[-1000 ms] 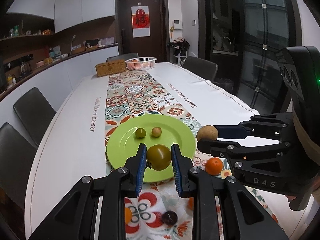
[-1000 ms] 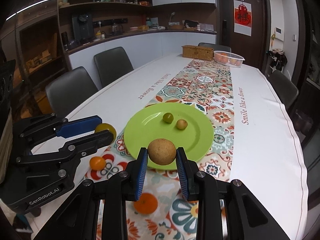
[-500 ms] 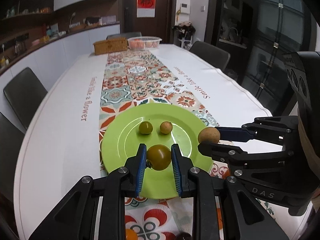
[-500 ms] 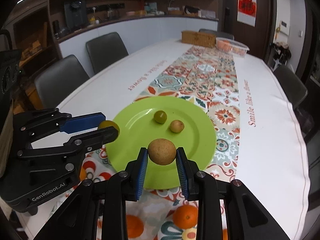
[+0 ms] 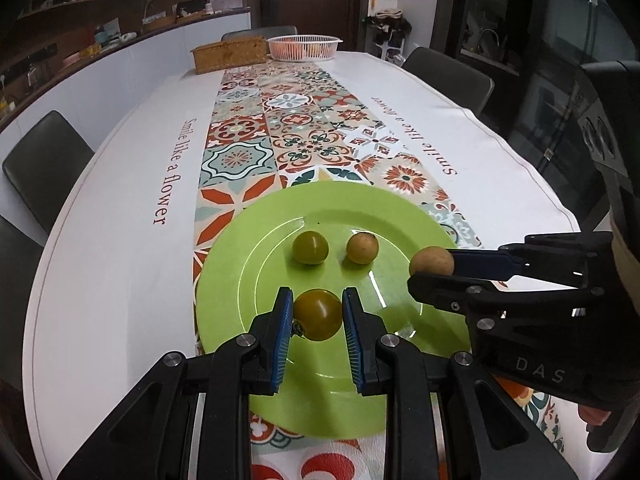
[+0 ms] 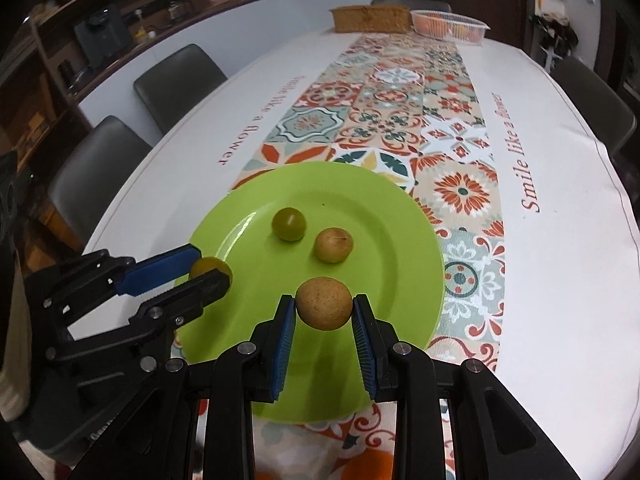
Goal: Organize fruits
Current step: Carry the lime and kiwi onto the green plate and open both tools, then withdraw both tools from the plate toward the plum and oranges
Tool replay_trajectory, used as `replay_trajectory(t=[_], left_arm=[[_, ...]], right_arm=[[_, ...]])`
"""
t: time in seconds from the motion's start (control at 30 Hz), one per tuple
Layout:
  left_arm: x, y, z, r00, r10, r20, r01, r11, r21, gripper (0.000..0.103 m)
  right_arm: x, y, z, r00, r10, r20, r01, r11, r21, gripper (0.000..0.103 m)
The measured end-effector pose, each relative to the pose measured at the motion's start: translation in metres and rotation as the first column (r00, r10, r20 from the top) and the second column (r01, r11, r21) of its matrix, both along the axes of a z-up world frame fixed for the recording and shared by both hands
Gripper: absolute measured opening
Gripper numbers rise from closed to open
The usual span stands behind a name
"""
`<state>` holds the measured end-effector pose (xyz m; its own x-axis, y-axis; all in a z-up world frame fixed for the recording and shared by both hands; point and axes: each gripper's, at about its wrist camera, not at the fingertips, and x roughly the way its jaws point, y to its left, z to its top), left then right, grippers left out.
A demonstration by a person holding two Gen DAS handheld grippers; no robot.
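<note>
Both grippers hang over the round lime-green plate (image 5: 224,280), ready to unload: left gripper (image 5: 316,316) clamps a dark olive-green tomato (image 5: 318,314), right gripper (image 6: 324,312) pinches a round tan-brown fruit (image 6: 324,303), presumably joining the two small fruits there.

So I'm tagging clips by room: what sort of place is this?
Likely a home dining room: a long table with a patterned tablecloth, dark chairs around it, and a counter with household clutter along the wall.

The green plate (image 5: 224,292) looks glossy and smooth. The worktop (image 5: 120,208) wears matt printed cloth. Each claw's pads (image 5: 282,332) look like ribbed blue plastic; the brown fruit (image 6: 324,308) has rough, dull skin.
</note>
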<state>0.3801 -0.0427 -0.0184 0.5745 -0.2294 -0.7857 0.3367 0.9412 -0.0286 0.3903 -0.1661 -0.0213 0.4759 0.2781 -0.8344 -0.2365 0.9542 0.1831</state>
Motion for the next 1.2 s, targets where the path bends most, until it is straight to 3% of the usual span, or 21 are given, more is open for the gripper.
replay_trajectory(t=[0.17,0.27,0.47,0.63,0.8,1.03,1.1,1.2], left_arm=[[0.006,0.000,0.001,1.000,0.007,-0.019,-0.008,0.999,-0.033,0.027],[0.004,0.001,0.003,1.000,0.014,-0.007,-0.014,1.000,-0.028,0.035],[-0.007,0.007,0.014,0.999,0.040,0.013,-0.039,0.999,-0.029,0.036],[-0.028,0.010,0.030,0.997,0.051,0.061,-0.052,0.999,0.003,0.036],[-0.049,0.015,0.049,0.994,0.058,0.091,-0.057,0.998,-0.016,0.036],[-0.091,0.014,0.073,0.981,0.046,0.186,-0.051,0.998,0.021,0.045],[-0.102,0.016,0.077,0.978,0.048,0.204,-0.054,0.998,0.022,0.047],[-0.121,0.022,0.082,0.973,0.058,0.223,-0.063,0.998,0.014,0.052]], right_arm=[[0.004,-0.002,-0.004,1.000,-0.009,-0.010,0.009,1.000,-0.011,0.030],[0.003,-0.003,-0.004,1.000,-0.012,-0.006,0.012,1.000,-0.019,0.031],[-0.006,-0.004,0.003,1.000,0.000,0.018,0.001,0.999,-0.036,0.034],[-0.024,-0.005,0.019,0.997,0.011,0.070,-0.007,0.998,-0.055,0.034],[-0.052,-0.005,0.042,0.989,0.019,0.143,-0.011,0.998,-0.057,0.036],[-0.091,-0.003,0.065,0.971,0.031,0.237,-0.021,0.999,-0.046,0.041],[-0.106,-0.001,0.071,0.962,0.040,0.268,-0.027,0.998,-0.050,0.048],[-0.124,0.002,0.076,0.953,0.047,0.299,-0.031,0.998,-0.060,0.051]])
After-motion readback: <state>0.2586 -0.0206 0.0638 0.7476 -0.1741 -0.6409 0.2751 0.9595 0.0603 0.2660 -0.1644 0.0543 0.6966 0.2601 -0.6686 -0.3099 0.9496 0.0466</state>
